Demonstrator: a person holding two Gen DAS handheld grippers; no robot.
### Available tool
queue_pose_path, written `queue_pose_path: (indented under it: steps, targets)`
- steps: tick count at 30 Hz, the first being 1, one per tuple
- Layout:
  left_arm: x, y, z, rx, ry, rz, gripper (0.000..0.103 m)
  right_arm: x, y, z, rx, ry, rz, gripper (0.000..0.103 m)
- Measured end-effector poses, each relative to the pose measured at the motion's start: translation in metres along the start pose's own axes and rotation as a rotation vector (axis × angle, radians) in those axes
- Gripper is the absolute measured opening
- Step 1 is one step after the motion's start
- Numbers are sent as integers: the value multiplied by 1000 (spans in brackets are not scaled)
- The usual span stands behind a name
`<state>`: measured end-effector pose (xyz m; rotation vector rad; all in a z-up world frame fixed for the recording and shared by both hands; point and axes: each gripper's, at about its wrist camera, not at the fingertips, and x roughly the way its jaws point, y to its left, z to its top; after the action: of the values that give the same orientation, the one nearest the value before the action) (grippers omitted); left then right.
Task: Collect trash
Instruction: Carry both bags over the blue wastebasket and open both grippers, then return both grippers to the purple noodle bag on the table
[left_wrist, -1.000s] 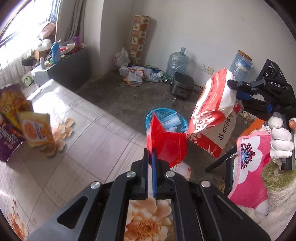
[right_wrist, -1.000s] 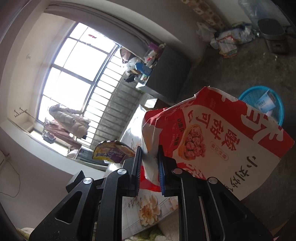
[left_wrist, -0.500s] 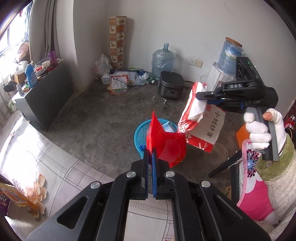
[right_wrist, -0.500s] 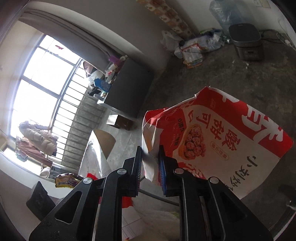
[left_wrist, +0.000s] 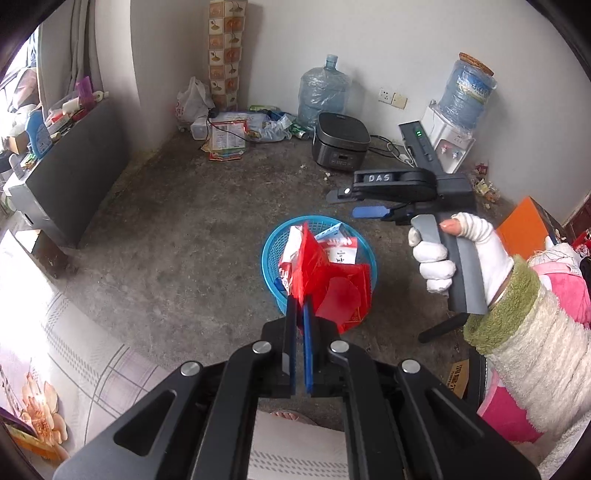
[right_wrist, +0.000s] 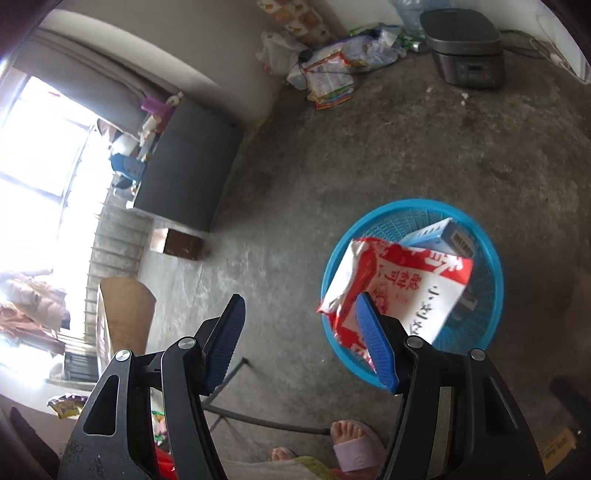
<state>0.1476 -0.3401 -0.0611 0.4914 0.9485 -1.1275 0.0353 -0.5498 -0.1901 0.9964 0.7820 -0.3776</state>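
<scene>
A blue plastic basket (left_wrist: 273, 254) (right_wrist: 491, 295) stands on the concrete floor. My left gripper (left_wrist: 300, 301) is shut on a crumpled red wrapper (left_wrist: 332, 288), held just over the basket's near rim. My right gripper (right_wrist: 301, 317) (left_wrist: 347, 203) hangs above the basket, its jaws opening with nothing between them. The red-and-white snack bag (right_wrist: 399, 288) (left_wrist: 291, 251) lies loose in the basket, over a light blue carton (right_wrist: 439, 234). A white-gloved hand (left_wrist: 450, 254) holds the right gripper's handle.
A grey rice cooker (left_wrist: 340, 143), water jugs (left_wrist: 323, 96) and a heap of bags and wrappers (left_wrist: 229, 136) line the far wall. A dark cabinet (left_wrist: 70, 173) stands left, a flowered cloth (left_wrist: 55, 369) lower left. A sandalled foot (right_wrist: 351, 439) is near the basket.
The right gripper let go of the red-and-white bag, which dropped into the basket, and its jaws spread. Both grippers swung away from the flowered cloth to over the basket, the left still holding the red wrapper.
</scene>
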Motion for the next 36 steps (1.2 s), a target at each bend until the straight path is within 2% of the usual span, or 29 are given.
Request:
queue_pose_path:
  steps: [4,7,11,12,16,18,19,20,24,28,31,36]
  targets:
    - [29,-7,17,4,49,-42,3,-41,-20,-6,55,-81,0,60]
    - [58,-22,37,71,66,-5,3,-69,-34,-16,94,-124,-12,60]
    - [106,-43,61,122,114,-11,3,-93,-55,-30,153,-153,-29,60]
    - [117,-48,65,125,120,-22,3,-96,-59,-32,167,-158,-31,60]
    - [161,-74,72,208,133,21,4,-105,-68,-39,215,-162,-33,60]
    - [182,-81,73,237,173,33,12,-106,-69,-40,227,-159,-32,60]
    - [189,-82,73,240,187,48,24,-108,-69,-41,226,-159,-33,60]
    - [192,-83,74,233,190,51,32,-109,-68,-42,222,-161,-33,60]
    - [175,-75,78,183,136,49,39,-114,-63,-45,195,-167,-36,60]
    - [141,-61,83,142,81,61,40,-109,-59,-49,170,-154,-41,60]
    - [105,-48,84,99,43,68,40,-104,-55,-53,158,-143,-38,60]
    - [33,-29,73,38,-50,50,48,-100,-40,-61,112,-123,-54,60]
